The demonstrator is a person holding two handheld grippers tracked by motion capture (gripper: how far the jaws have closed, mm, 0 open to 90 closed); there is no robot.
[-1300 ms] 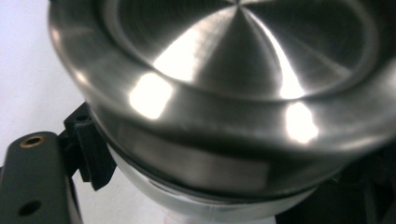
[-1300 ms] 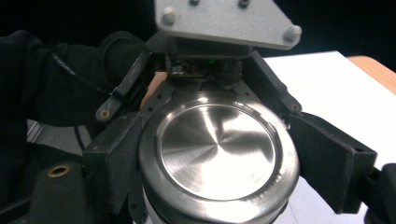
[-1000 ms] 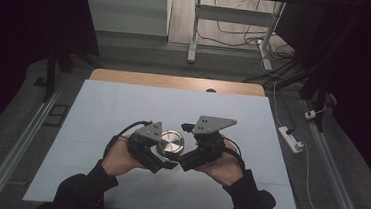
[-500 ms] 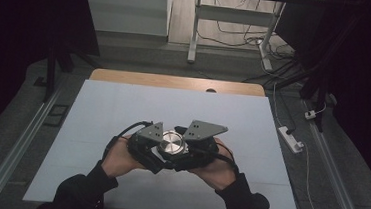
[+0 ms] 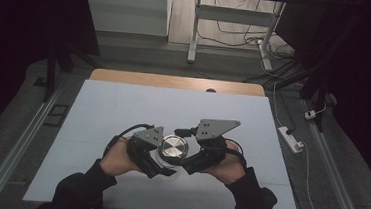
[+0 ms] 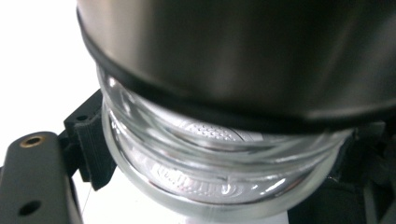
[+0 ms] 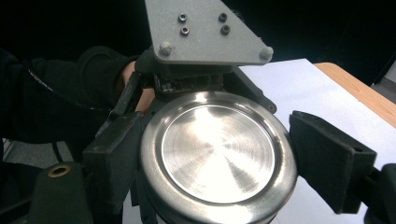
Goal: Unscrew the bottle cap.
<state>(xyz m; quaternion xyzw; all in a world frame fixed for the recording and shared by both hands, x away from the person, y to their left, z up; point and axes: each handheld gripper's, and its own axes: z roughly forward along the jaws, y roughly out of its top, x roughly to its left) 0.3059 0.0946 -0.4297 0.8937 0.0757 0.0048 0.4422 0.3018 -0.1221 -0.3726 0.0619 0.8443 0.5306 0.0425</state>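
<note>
**Steel-lidded glass jar held between two grippers**

Steel and glass meet at the near middle of the white table (image 5: 123,109), where a glass jar (image 6: 219,182) with a brushed metal lid (image 5: 174,147) stands. Left of the jar, the left gripper (image 5: 161,165) has its jaws closed on the clear glass body just under the lid's black rim. Right of the jar, the right gripper (image 7: 219,158) straddles the lid: one pad touches the lid's edge, while the other stands just apart, so the jaws are spread. A hand (image 5: 119,157) holds each gripper. Beyond the jar the table's wooden edge (image 5: 175,81) runs across, and cables (image 5: 239,36) lie on the floor farther off.
</note>
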